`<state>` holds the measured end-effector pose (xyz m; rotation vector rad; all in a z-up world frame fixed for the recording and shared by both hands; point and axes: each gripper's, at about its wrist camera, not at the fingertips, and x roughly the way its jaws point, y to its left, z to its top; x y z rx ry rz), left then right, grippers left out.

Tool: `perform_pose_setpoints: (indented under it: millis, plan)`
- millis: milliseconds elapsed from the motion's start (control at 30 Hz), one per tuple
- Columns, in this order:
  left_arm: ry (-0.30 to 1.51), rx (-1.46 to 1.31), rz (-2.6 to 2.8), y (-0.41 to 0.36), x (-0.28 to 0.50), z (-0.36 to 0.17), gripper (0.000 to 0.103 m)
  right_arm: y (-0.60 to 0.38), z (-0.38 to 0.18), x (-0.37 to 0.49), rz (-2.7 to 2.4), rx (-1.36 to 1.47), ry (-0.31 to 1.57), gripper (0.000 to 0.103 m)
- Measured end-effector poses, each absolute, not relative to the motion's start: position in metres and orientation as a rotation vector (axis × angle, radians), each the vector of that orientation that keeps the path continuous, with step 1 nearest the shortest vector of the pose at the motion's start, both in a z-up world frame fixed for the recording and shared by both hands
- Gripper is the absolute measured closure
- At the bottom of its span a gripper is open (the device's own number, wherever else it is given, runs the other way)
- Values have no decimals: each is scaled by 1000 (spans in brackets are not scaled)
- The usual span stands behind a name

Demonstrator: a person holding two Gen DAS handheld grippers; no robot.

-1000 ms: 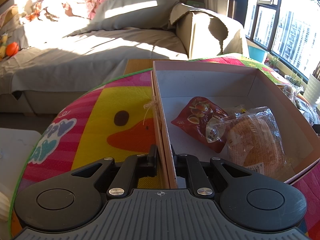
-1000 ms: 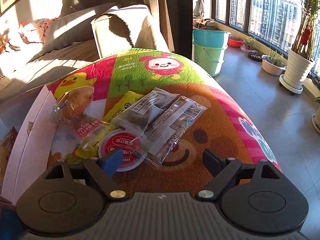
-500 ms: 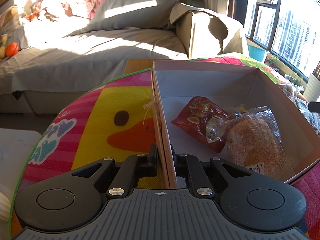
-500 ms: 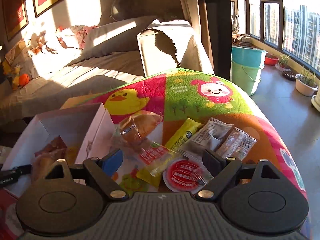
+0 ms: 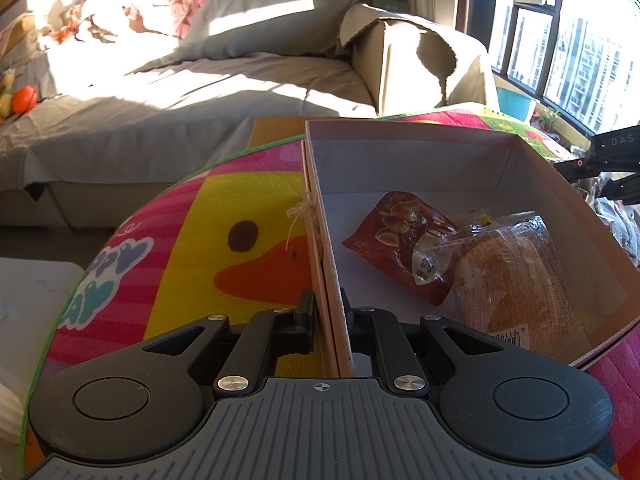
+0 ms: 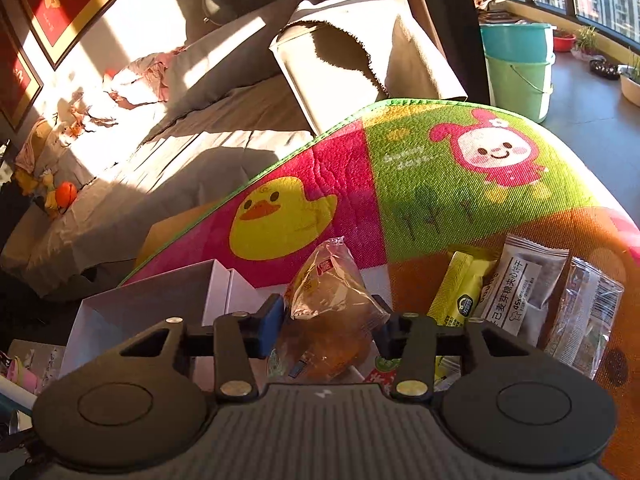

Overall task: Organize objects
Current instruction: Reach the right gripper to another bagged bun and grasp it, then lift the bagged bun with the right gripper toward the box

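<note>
My left gripper (image 5: 328,314) is shut on the left wall of the open pink cardboard box (image 5: 420,140) on the cartoon play mat. Inside the box lie a red snack bag (image 5: 404,244) and a wrapped round bread (image 5: 516,280). In the right wrist view my right gripper (image 6: 330,322) is closing its jaws around a clear-wrapped bread packet (image 6: 332,292), and both pads touch its sides. Right of it lie a yellow packet (image 6: 464,292), a grey biscuit packet (image 6: 520,292) and a clear packet (image 6: 584,316). The box corner (image 6: 160,300) sits just left of that gripper.
The play mat (image 6: 440,168) covers the table and curves away at its far edge. A sofa with grey covers (image 5: 180,112) stands behind. Green and teal buckets (image 6: 518,68) and plant pots sit by the windows. The right gripper's body (image 5: 612,164) shows past the box's right wall.
My right gripper swung left from the loose packets toward the box and its jaws narrowed around the bread packet. The left gripper and the box stayed still.
</note>
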<state>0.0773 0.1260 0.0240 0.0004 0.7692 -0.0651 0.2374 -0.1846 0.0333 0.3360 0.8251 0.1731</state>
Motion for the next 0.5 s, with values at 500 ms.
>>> perform_pose_setpoints:
  millis: [500]
  plan:
    - [766,-6,-74,128,76,25,91,-226,54,111,160,243,890,68]
